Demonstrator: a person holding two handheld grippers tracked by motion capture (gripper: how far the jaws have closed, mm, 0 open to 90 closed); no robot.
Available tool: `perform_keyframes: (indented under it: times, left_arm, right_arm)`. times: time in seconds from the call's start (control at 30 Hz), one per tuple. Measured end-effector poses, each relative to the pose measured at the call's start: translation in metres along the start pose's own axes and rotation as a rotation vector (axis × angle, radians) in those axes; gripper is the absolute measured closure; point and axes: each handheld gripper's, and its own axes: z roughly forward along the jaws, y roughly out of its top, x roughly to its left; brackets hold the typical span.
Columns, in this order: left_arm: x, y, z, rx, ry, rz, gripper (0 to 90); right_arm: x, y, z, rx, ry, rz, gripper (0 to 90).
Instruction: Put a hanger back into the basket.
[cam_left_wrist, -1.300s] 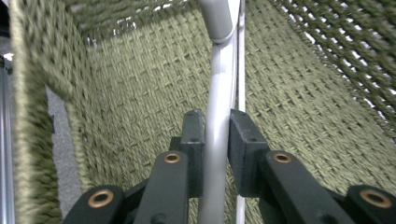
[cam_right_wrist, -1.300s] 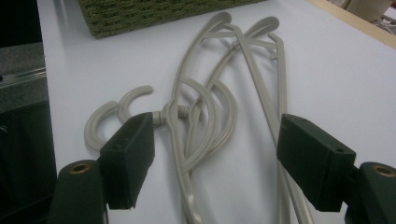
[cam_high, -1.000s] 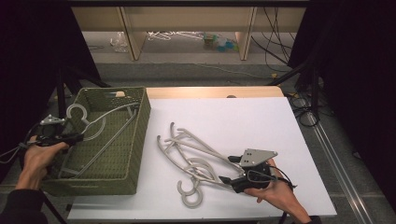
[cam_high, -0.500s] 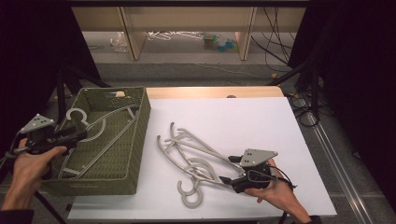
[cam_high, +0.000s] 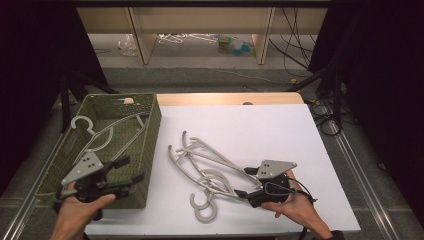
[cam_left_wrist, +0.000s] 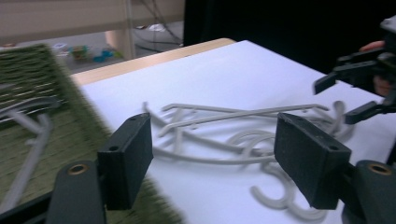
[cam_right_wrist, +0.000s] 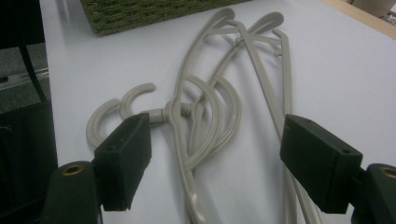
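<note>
A person clears grey plastic hangers off a white table (cam_high: 310, 145) into a green woven basket (cam_high: 150, 135), one hand-held gripper in each hand. One hanger (cam_high: 107, 132) already lies inside the basket, its hook propped over the far left rim, which suggests it was dropped in rather than laid flat.

The left gripper (cam_high: 131, 170) hovers over the basket's near right corner, pointing toward the table. Its jaws have just been opening and now stand wide apart with nothing between them: released, apparently free to fetch the next hanger. From the left gripper view, the gripper (cam_left_wrist: 212, 154) looks straight across at the tangle still waiting.

That tangle, a pile of hangers (cam_high: 205, 165), lies near the middle of the table, just right of the basket, arms interlocked and two hooks curling toward the near edge. The right gripper (cam_high: 245, 182) rests low at the pile's right end, jaws spread and gripping nothing. In the right gripper view, the gripper (cam_right_wrist: 215, 161) straddles the hangers' (cam_right_wrist: 210, 116) long arms without its pads pressing on them, a placement that looks meant to steady or pin the pile so one hanger can be pulled clear.

The interlocking arms are the likely snag: lifting one may drag the others along.
</note>
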Motion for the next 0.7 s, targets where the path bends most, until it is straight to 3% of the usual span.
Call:
perform_keyframes:
  times: [0.03, 0.1, 0.17, 0.23, 0.27, 0.47, 0.57, 0.7]
  left_arm:
    - [-0.005, -0.002, 0.004, 0.001, -0.017, -0.017, 26.6]
    - [-0.012, -0.005, 0.010, -0.007, -0.025, 0.018, 25.1]
    - [-0.018, -0.011, 0.016, -0.005, -0.030, 0.022, 22.7]
    - [-0.024, -0.020, 0.021, -0.012, -0.035, -0.012, 19.8]
    - [-0.025, -0.024, 0.023, -0.009, -0.037, 0.013, 18.9]
    - [-0.038, -0.044, 0.037, 0.027, -0.057, 0.026, 16.7]
    - [-0.041, -0.048, 0.039, 0.045, -0.052, 0.057, 16.5]
    - [-0.045, -0.052, 0.041, 0.031, -0.056, 0.057, 16.5]
  right_arm:
    - [0.000, 0.000, 0.000, 0.005, -0.001, -0.001, 25.5]
    - [0.001, 0.000, 0.000, 0.005, 0.000, -0.001, 25.5]
    - [0.001, 0.000, 0.000, 0.005, 0.001, -0.001, 25.4]
    - [0.001, -0.001, 0.000, 0.009, 0.003, -0.001, 25.1]
    - [0.001, -0.001, 0.001, 0.006, 0.002, 0.001, 25.0]
    - [0.002, -0.001, 0.002, 0.020, 0.004, -0.002, 24.8]
    - [0.003, -0.002, 0.004, 0.032, 0.013, -0.006, 24.7]
    - [0.003, -0.004, 0.008, 0.056, 0.016, -0.004, 25.0]
